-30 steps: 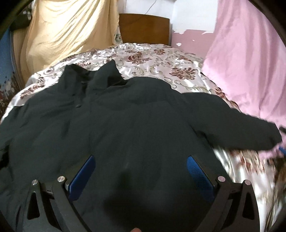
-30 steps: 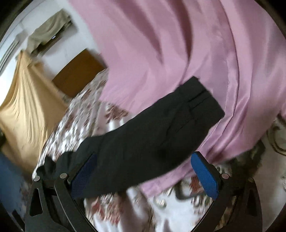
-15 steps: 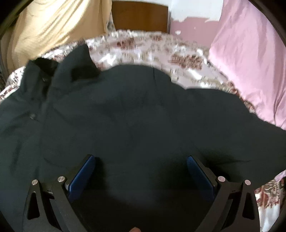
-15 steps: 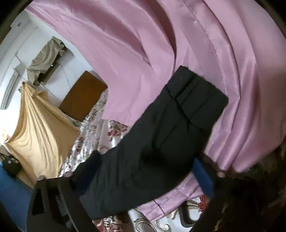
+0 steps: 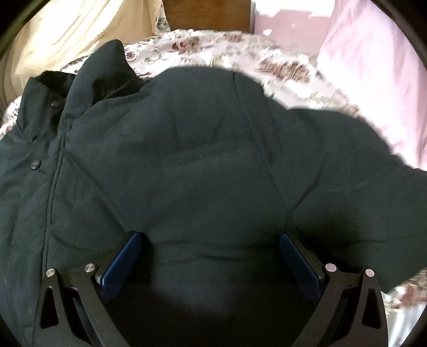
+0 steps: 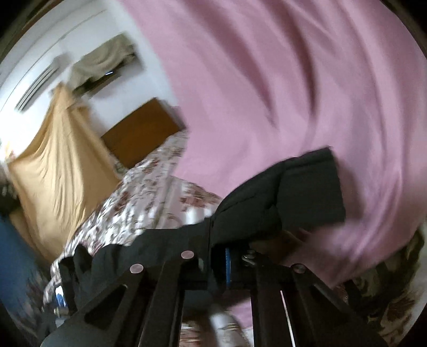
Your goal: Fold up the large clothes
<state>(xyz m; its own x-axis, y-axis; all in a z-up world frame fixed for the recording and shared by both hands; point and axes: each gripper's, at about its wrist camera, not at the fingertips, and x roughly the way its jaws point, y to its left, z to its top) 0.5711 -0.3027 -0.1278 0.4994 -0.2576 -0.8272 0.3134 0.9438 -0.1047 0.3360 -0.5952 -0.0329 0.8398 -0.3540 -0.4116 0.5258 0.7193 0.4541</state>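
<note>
A large dark puffy jacket (image 5: 186,173) lies spread on a floral bedspread (image 5: 240,50), collar at the upper left, snap buttons down the left side. My left gripper (image 5: 210,256) is open, its blue pads (image 5: 121,263) resting low over the jacket's body. In the right wrist view my right gripper (image 6: 226,261) is shut on the jacket's sleeve (image 6: 288,194) near the cuff, which sticks out beyond the fingers and is lifted off the bed against a pink cloth.
A pink satin cloth (image 6: 280,93) hangs along the bed's right side. A yellow cloth (image 6: 58,160) hangs at the left. A wooden headboard (image 5: 208,13) stands at the far end of the bed.
My right gripper has closed on the sleeve near the cuff and lifted it. My left gripper has moved forward and lower over the jacket's body, staying open.
</note>
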